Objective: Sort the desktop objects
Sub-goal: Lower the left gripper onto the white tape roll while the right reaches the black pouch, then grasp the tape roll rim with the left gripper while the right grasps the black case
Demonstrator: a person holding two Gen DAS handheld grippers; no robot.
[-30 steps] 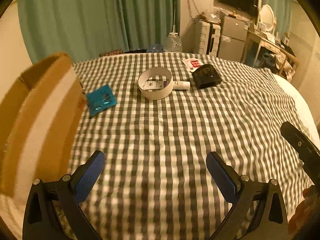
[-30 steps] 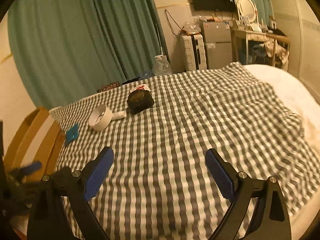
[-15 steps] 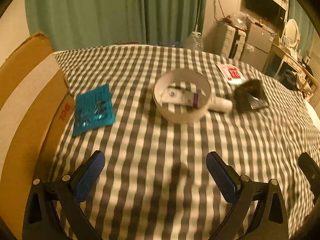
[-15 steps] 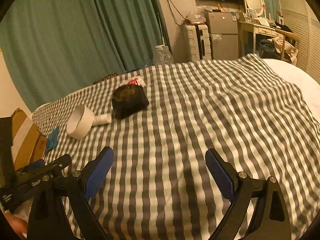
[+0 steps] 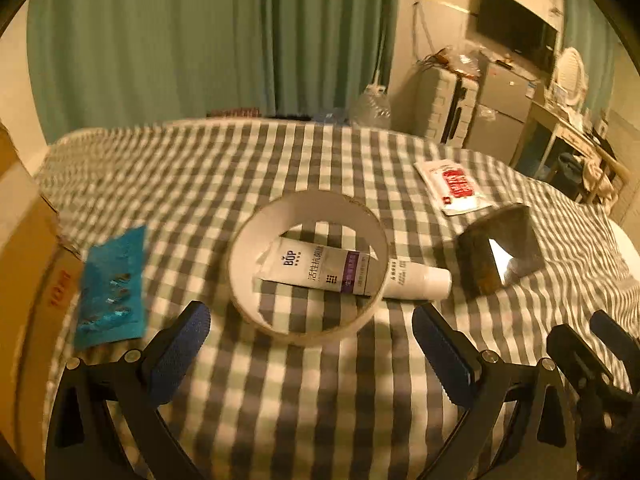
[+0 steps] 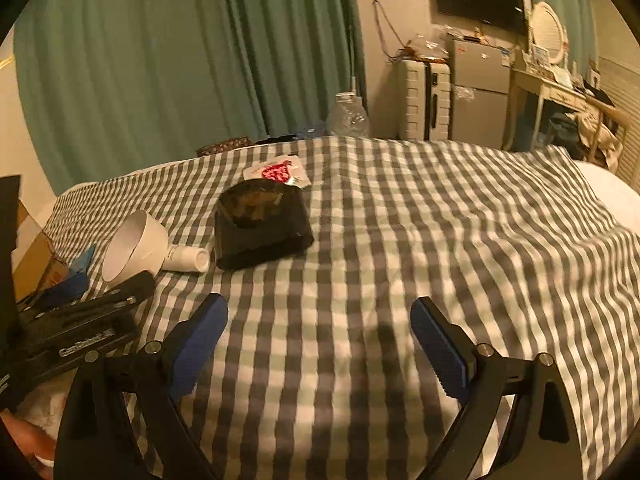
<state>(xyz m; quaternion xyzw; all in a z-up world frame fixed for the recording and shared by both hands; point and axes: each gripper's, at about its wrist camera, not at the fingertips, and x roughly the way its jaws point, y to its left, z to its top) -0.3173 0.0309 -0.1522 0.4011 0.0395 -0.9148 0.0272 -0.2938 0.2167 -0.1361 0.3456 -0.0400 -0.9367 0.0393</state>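
On the checked cloth lie a white tape ring (image 5: 308, 264) with a white tube (image 5: 340, 274) running through it, a blue packet (image 5: 112, 280), a dark box (image 5: 500, 252) and a white-and-red sachet (image 5: 454, 186). My left gripper (image 5: 312, 348) is open and empty just short of the ring. My right gripper (image 6: 320, 340) is open and empty over bare cloth, short of the dark box (image 6: 260, 226), the ring (image 6: 134, 246) and the sachet (image 6: 278, 172).
A cardboard box (image 5: 28, 272) stands at the left edge of the cloth. The left gripper's body (image 6: 72, 336) shows low left in the right wrist view. Green curtains, a suitcase, a fridge and a desk stand behind the bed.
Both grippers have moved forward toward the objects. The ring and tube now sit much closer to my left gripper, the dark box closer to my right. Jaws stayed open.
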